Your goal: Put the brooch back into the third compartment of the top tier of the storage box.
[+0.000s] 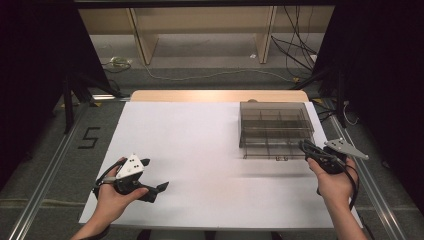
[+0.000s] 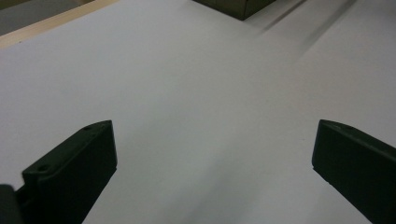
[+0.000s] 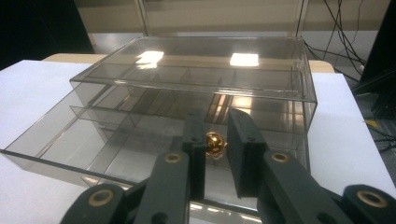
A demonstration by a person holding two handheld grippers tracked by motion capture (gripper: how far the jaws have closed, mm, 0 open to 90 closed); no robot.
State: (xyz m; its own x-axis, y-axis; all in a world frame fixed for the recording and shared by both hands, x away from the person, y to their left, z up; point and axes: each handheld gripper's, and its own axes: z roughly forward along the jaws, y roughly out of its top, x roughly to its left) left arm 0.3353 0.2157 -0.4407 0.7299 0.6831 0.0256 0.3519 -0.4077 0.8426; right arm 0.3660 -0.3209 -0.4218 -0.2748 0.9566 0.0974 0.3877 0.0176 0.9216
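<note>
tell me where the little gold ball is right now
In the right gripper view, the gold ball sits between the right gripper jaws, just over the pulled-out drawer of the clear organizer box.

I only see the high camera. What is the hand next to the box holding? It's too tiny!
Observer: The right gripper pinches a small gold ball between its jaws.
Operator: Where is the ball going?
Observer: I can't say, but it hangs just above a compartment of the drawer pulled out of the clear box.
Operator: Does the other hand have one too?
Observer: No. The left gripper has its jaws wide apart, with just white table between them.
</note>
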